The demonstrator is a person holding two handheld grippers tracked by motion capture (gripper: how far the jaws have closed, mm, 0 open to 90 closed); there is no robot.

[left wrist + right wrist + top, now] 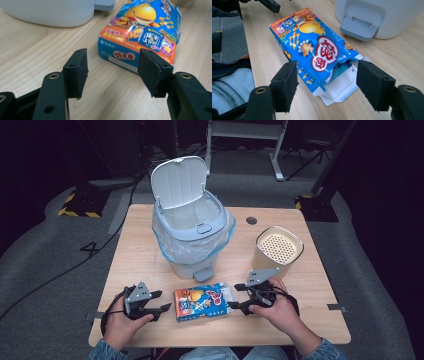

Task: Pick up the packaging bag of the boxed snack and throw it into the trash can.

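A blue snack box (202,302) with a cartoon fish lies flat near the table's front edge, between my two grippers. My left gripper (164,301) stands open just left of the box, its jaws aimed at the box's closed end (142,32) with bare wood between them (112,70). At the right end, my right gripper (235,296) is open too. The box's torn, open flap end (312,47) lies between its jaws (327,85), and the pads stand apart from the cardboard.
A pale pedal bin (192,227) with a plastic liner stands behind the box, its lid (179,180) up and its pedal (204,274) facing the box. A beige container (278,251) with a perforated top stands at the right. The wooden table (140,260) has bare wood at the left.
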